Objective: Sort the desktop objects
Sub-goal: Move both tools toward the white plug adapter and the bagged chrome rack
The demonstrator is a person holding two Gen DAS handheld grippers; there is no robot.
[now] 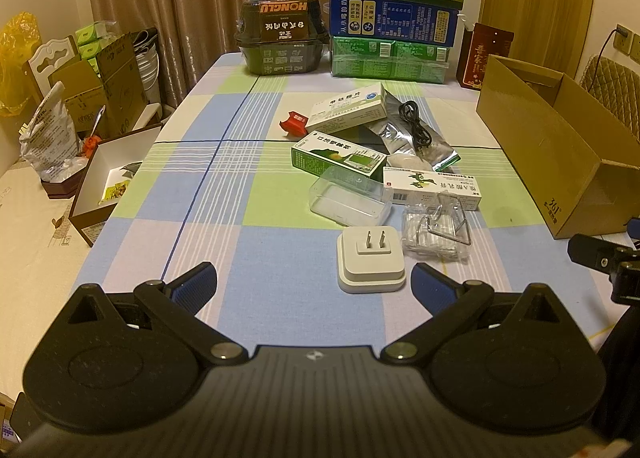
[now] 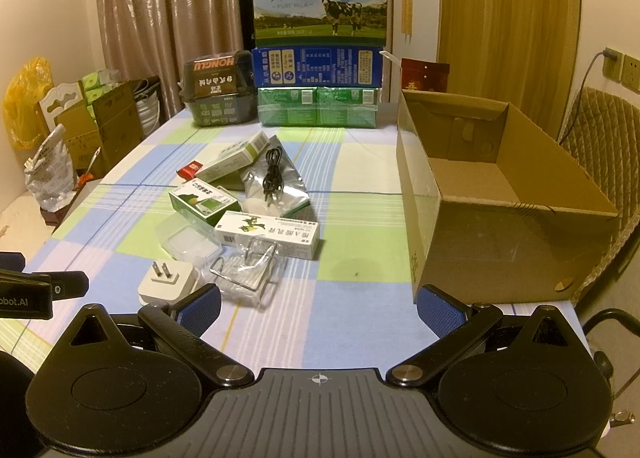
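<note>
Both sets of jaws stand wide apart and hold nothing. The left gripper (image 1: 312, 284) hovers low over the near edge of the tabletop (image 1: 208, 186), and the white plug adapter (image 1: 371, 261) lies just ahead of it, toward the right finger, prongs up. The right gripper (image 2: 318, 308) hangs over bare cloth at the bottom centre of its view, with the same adapter just beyond its left finger.

Further out, in the middle of the left wrist frame, the rest of the clutter sits in one loose heap. A clear plastic packet with a wire stand (image 1: 436, 232) lies just beside the adapter. Behind it are a clear plastic tray (image 1: 350, 198), a white medicine box (image 1: 430, 187) and a green medicine box (image 1: 338, 156), overlapping one another. Beyond those lie a silver foil pouch (image 1: 416, 138) with a black cable (image 1: 416, 122) on top, a second white box with a green edge (image 1: 348, 108), and a small red item (image 1: 294, 123) whose nature I cannot make out.

The open cardboard box (image 2: 424, 186) stands on the right side of the right wrist frame, well apart from the heap. As far as its floor shows, nothing lies in it.

My reading is that the sorting has scarcely begun: every loose item is on the cloth, none is in the box. Assuming the box is where they go, the whole pile is left to move, and the adapter looks the nearest first pick.
</note>
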